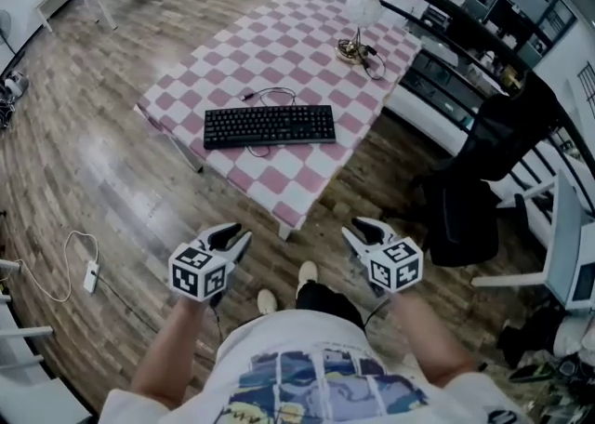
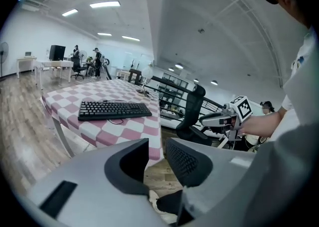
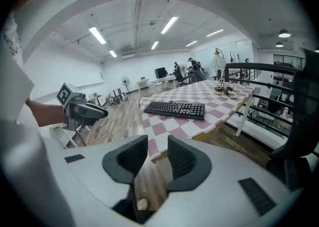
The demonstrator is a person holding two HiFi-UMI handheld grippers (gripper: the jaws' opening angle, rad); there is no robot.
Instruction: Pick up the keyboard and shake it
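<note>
A black keyboard (image 1: 270,125) is seen lying flat on a table (image 1: 307,36) that is covered with a pink-and-white checked cloth. It is placed near the table end that faces the person. Its cable (image 1: 271,92) is looped on the cloth at the keyboard's 12 o'clock, and a lamp (image 1: 363,11) with a round white shade is stood at its 1 o'clock, near the far end of the table. The left gripper (image 1: 238,236) is held at about 7 o'clock of the head view and the right gripper (image 1: 359,229) at about 5 o'clock. Both are kept over the wooden floor (image 1: 93,152), well apart from the table and pointed toward 12 o'clock, so the keyboard is touched by neither. In the left gripper view the jaws are shown parted by a narrow gap with nothing held between them; only floor and the table's edge are seen through it. In the right gripper view the jaws are likewise parted and empty, with floor seen in the gap. A black office chair (image 1: 474,180) is stood at the keyboard's 3 o'clock, beside the table.
</note>
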